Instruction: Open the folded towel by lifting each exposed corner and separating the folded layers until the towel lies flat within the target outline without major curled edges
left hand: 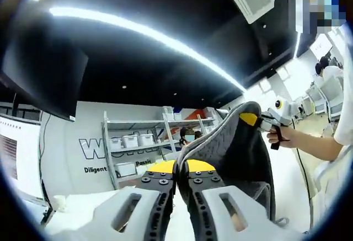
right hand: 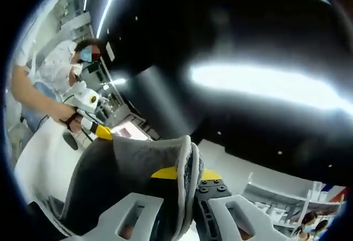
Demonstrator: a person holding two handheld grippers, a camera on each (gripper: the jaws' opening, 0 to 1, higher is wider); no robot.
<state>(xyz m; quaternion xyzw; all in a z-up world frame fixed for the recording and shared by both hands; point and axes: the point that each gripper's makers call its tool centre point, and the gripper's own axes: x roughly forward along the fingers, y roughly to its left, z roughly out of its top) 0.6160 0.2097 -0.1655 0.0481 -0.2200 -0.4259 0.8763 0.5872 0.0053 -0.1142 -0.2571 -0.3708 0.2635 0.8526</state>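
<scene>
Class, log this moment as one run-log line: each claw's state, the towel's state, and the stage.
left claw: shut on towel | right claw: shut on towel | towel: held up between both, hanging | stage: not yet flat

Grey towel (left hand: 231, 147) (right hand: 138, 169) hangs stretched in the air, pinched at two corners.

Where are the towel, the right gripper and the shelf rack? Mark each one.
towel (left hand: 242, 153): left gripper view, dark grey face of the lifted cloth.
right gripper (left hand: 252, 119): left gripper view, yellow tip pinching the towel's corner.
shelf rack (left hand: 132, 142): left gripper view, middle shelf with bins.

Towel (left hand: 231, 147) between both grippers' fingers (left hand: 165, 188)
</scene>
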